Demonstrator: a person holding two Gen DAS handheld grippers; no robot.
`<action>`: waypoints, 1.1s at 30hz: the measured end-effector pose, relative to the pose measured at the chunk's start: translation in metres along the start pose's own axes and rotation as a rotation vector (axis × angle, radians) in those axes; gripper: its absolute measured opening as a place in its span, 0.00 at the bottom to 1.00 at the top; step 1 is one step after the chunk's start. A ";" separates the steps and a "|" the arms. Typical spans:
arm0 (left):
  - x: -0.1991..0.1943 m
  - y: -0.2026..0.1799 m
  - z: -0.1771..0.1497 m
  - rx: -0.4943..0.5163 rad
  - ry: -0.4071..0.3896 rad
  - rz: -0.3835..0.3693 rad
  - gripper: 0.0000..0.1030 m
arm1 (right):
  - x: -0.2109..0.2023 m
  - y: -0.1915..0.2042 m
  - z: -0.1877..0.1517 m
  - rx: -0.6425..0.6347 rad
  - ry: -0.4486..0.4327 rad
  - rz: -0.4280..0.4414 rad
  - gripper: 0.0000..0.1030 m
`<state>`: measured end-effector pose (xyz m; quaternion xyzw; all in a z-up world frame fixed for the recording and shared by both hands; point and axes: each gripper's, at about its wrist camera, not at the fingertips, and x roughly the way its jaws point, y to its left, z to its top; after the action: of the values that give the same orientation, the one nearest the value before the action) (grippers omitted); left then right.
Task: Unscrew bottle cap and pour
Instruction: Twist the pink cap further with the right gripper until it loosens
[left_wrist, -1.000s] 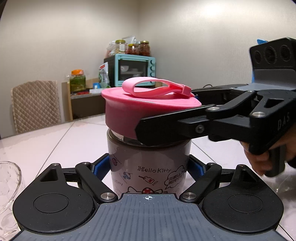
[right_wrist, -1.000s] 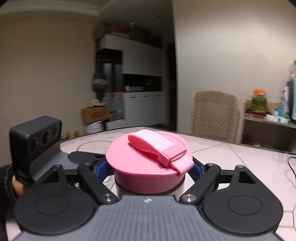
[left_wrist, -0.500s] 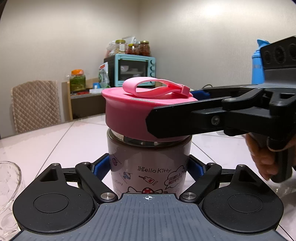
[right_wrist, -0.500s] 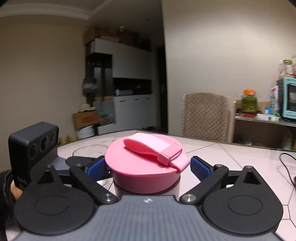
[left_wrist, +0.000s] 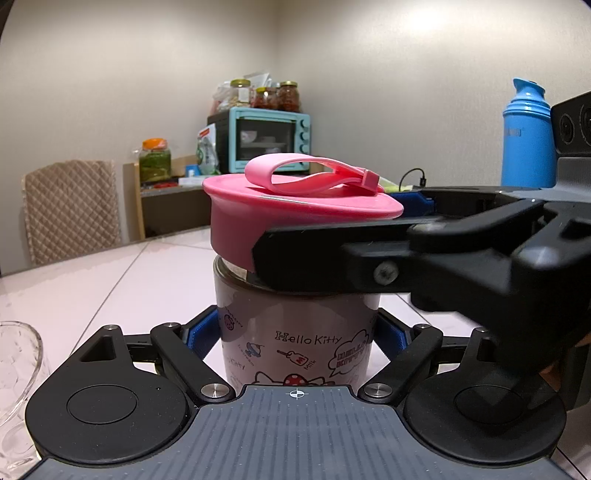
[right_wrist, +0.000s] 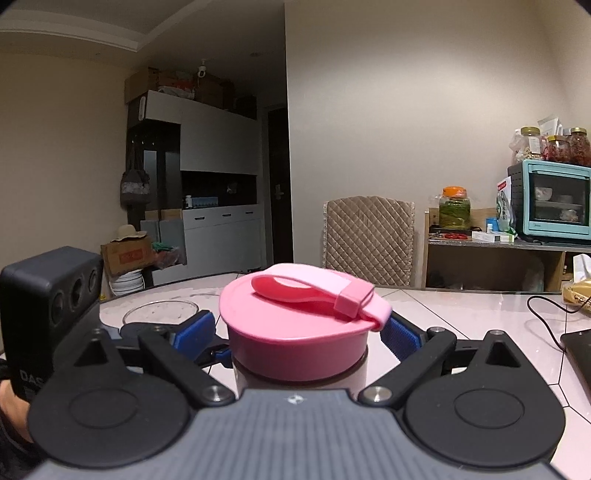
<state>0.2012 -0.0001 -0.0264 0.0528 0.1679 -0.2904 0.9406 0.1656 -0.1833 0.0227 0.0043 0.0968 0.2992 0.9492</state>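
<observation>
In the left wrist view, the left tongs (left_wrist: 297, 332) were closed on the bottle (left_wrist: 295, 332), their blue pads pressed against its printed wall on either side. The bottle stood upright on the pale tiled counter (left_wrist: 122, 280), but its base was hidden behind the tongs' own body. The pink cap (left_wrist: 258, 221) sat on top, slightly tilted, its strap looped flat across it. A black finger of the right tongs (left_wrist: 369, 254) crossed in front of the cap's right half and of the bottle's neck, so the joint between cap and bottle was mostly covered. The hand behind those tongs was barely visible at the right edge. A glass bowl (left_wrist: 18, 362) was cut off at the lower left; a blue flask (left_wrist: 526, 136) stood well back on the right.

In the right wrist view, the right tongs (right_wrist: 299, 332) lay nearly level with the cap (right_wrist: 295, 332) between their fingers. Their jaws were closing, yet a gap showed between each blue pad and the cap's rim, so nothing was gripped. Only a thin strip of the bottle (right_wrist: 354, 373) showed under the cap. The left tongs (right_wrist: 162, 332) were largely hidden behind the near linkage, and the hand holding them was cropped at the left edge. The bowl (right_wrist: 159, 314) was partly covered.
</observation>
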 end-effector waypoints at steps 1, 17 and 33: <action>0.000 0.000 0.000 0.000 0.000 0.000 0.87 | 0.001 0.001 0.000 0.002 -0.001 -0.001 0.94; 0.000 -0.002 0.001 0.000 0.000 0.000 0.87 | 0.002 -0.001 -0.003 -0.026 0.000 0.010 0.83; 0.000 -0.003 0.002 -0.001 0.000 0.000 0.87 | 0.003 -0.019 0.012 -0.073 0.050 0.172 0.82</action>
<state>0.2001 -0.0030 -0.0251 0.0525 0.1679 -0.2906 0.9405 0.1809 -0.1965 0.0323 -0.0295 0.1087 0.3831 0.9168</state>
